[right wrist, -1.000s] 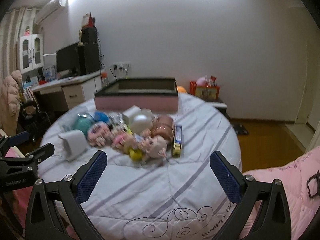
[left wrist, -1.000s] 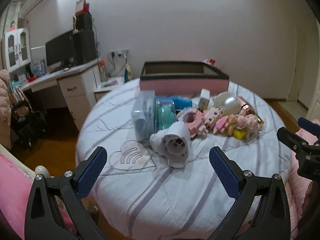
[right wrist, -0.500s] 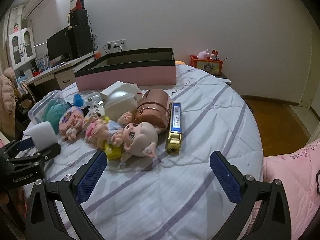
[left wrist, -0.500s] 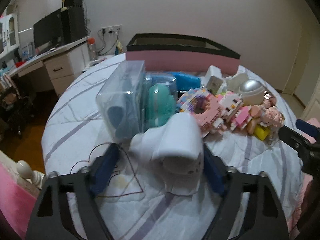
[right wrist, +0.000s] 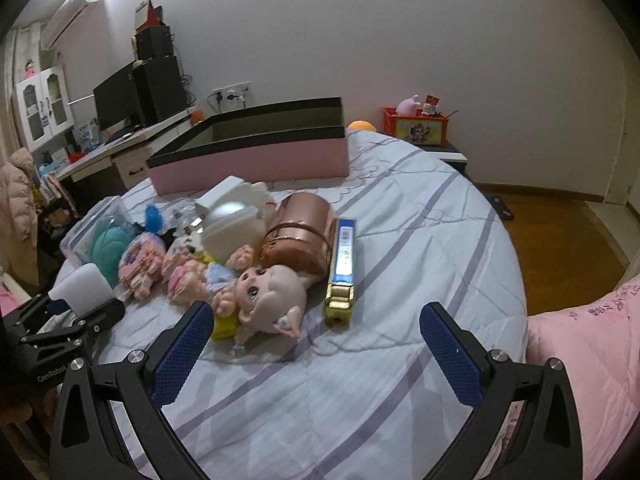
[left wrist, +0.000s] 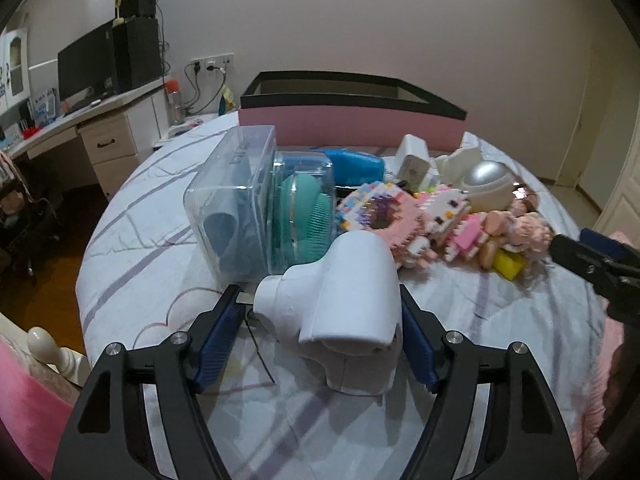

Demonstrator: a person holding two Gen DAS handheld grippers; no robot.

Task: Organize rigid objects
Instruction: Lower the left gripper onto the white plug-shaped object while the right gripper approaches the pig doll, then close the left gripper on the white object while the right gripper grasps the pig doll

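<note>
The left gripper (left wrist: 320, 344) is closed on a white plastic device with a short round nozzle (left wrist: 340, 300), its blue pads (left wrist: 218, 340) pressing on both sides, and the device is just above the striped white bedcover (left wrist: 160, 264). Directly behind it lies a clear plastic box (left wrist: 228, 204) with a dark blue-grey item inside, and touching it is a second clear box (left wrist: 304, 208) that holds a teal brush-like item. The right gripper (right wrist: 316, 356) is open and holds nothing (its jaws stand wide apart), near a pale doll head with big eyes (right wrist: 272, 300). Beside the doll lie a copper-coloured round case (right wrist: 300, 236) and a long blue and gold box (right wrist: 342, 264). At the far side of the bed stands a large pink box with a black rim (right wrist: 256, 152); what it contains I cannot tell.
</note>
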